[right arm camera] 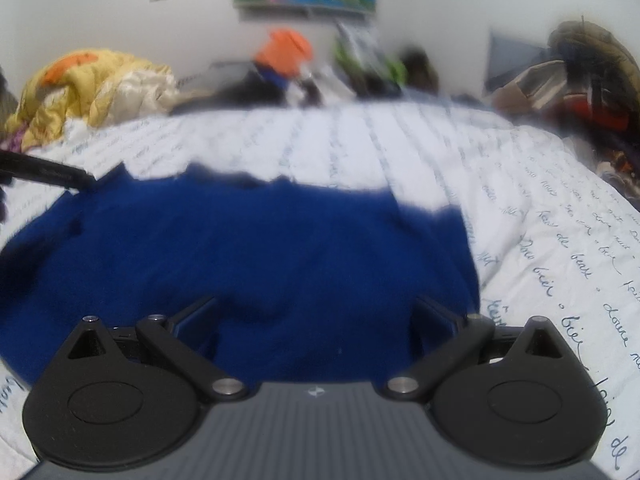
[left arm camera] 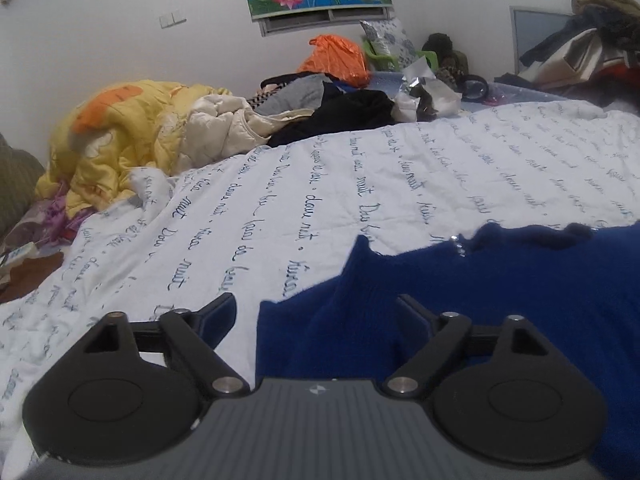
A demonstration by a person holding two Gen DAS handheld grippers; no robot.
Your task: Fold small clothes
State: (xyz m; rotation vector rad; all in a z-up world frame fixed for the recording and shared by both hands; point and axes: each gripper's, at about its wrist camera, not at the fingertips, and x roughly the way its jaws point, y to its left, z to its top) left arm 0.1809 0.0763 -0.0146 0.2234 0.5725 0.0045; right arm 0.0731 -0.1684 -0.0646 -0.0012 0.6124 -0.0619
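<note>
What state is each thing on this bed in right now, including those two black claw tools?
Blue garment: lying spread on the bed, held by neither tool.
Left gripper: open, above the garment's edge.
Right gripper: open, over the garment.
Printed bedsheet: spread out, slightly wrinkled.
Yellow quilt: crumpled in a heap.
Orange bag: bunched up by the wall.
</note>
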